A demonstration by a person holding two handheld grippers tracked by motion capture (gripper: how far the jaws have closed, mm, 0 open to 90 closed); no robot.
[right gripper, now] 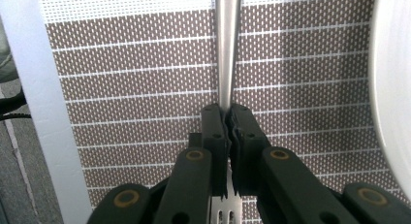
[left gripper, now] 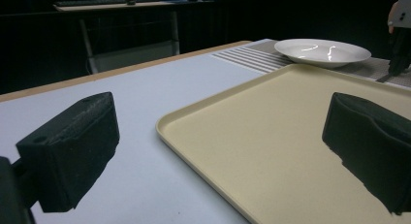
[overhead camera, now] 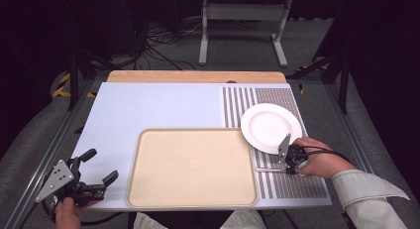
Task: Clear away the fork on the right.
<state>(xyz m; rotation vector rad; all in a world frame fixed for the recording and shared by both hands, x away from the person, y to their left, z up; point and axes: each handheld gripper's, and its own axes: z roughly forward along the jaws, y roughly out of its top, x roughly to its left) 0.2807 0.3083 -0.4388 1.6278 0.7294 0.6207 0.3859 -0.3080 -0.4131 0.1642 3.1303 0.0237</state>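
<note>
Steel fork (right gripper: 228, 49) clamped in your R claw (right gripper: 227, 112) over brown striped woven placemat (right gripper: 145, 64), by white round plate (overhead camera: 270, 127), your L claw (overhead camera: 101, 165) spread apart near beige plastic tray (overhead camera: 193, 167).

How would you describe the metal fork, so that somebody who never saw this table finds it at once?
Start from the brown striped placemat on the table's right side, where the white plate sits. Just nearer the person than the plate, beside the beige tray, lies the fork, gripped by the shut right gripper. It is the one slim, shiny metal piece there.
</note>
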